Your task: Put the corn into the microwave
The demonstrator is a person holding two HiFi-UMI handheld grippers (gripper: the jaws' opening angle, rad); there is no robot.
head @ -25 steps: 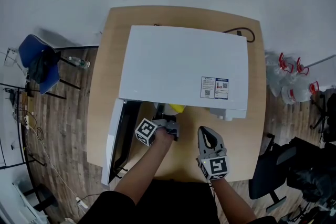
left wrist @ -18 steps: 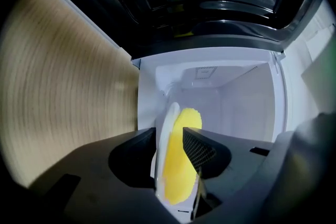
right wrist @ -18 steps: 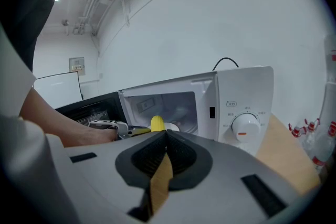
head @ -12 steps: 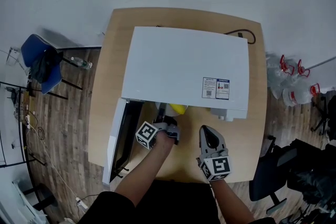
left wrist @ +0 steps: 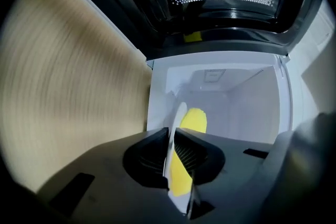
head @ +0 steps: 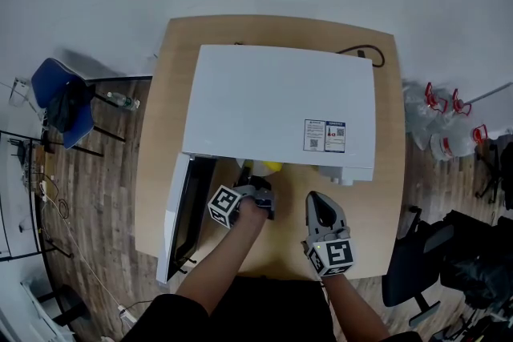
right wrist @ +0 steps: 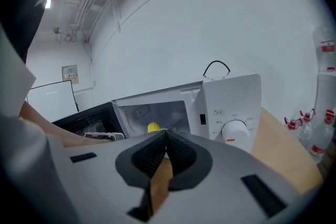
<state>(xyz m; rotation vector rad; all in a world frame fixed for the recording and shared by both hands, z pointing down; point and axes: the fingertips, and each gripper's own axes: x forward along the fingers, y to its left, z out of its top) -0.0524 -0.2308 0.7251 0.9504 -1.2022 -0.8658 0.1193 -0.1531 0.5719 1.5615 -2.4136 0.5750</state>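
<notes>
The corn [left wrist: 194, 119] is seen lying inside the open microwave [head: 280, 100], on its white floor close to the front opening, just below the centre of the left gripper view. The microwave is set on the wooden tabletop [head: 156, 132], its door [head: 180, 212] swung out toward the lower left of the head view. The left tongs [left wrist: 171, 132] are held just before the opening and have just been closing. Only a thin slit is seen between them, through which the yellow of the corn shows; the corn is not seen to be clamped. The right tongs [right wrist: 165, 134] are closed tip against tip, with nothing held.
</notes>
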